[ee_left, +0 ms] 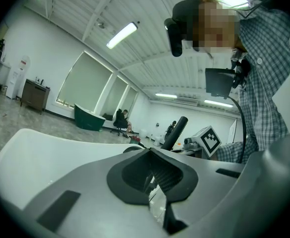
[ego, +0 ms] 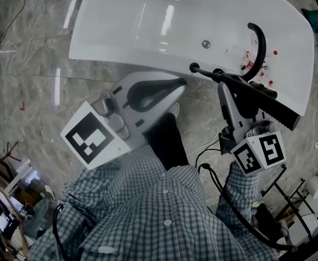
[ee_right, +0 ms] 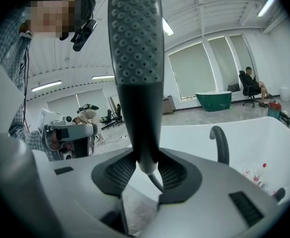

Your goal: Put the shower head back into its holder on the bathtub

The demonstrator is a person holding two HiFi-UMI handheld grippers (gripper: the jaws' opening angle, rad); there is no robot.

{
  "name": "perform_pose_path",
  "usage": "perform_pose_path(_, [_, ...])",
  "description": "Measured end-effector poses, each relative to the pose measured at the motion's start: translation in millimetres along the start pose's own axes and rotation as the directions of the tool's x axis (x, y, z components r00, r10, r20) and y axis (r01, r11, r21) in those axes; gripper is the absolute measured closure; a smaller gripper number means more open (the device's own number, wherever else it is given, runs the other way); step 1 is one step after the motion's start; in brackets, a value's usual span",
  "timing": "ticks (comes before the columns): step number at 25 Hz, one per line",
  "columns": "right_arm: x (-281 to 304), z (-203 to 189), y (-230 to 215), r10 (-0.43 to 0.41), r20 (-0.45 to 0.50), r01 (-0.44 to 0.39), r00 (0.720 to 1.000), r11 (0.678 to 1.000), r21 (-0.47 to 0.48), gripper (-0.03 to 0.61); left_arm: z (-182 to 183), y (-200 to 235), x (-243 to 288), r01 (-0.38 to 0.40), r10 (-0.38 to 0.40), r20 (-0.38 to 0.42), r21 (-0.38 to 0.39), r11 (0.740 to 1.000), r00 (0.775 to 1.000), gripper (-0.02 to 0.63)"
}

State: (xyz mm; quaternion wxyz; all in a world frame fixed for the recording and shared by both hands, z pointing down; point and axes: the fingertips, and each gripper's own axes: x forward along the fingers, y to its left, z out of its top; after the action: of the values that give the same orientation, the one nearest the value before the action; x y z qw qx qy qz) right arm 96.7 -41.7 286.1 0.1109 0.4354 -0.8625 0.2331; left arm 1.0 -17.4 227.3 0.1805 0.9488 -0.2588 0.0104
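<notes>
My right gripper [ego: 225, 84] [ee_right: 145, 166] is shut on the narrow neck of the long black shower head [ego: 268, 104] [ee_right: 135, 53]. In the right gripper view its dotted spray face rises from the jaws and its hose [ee_right: 156, 180] drops below them. The shower head hangs over the near rim of the white bathtub [ego: 148, 45] [ee_right: 184, 135], by two small black fittings [ego: 194, 67] on that rim. Beside it stands the curved black faucet spout [ego: 260, 48] [ee_right: 220, 144]. My left gripper [ego: 179, 82] [ee_left: 152, 180] is shut and holds nothing, just short of the rim.
Small red and white items [ego: 255, 64] lie inside the tub near the spout. Cables [ego: 211, 140] run over the marble floor by my dark shoe [ego: 167, 140]. A green tub [ee_right: 214, 100] and a seated person [ee_right: 252, 83] are far off.
</notes>
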Motion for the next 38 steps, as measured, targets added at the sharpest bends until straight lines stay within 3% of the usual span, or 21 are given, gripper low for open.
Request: perform_pose_path(38, [65,-90,-59,-0.03,-0.115,0.035,0.993,0.999,0.038,0.445,-85,44,34,0.005,-0.01,-0.064,-0.075,0.997,0.998,0.604])
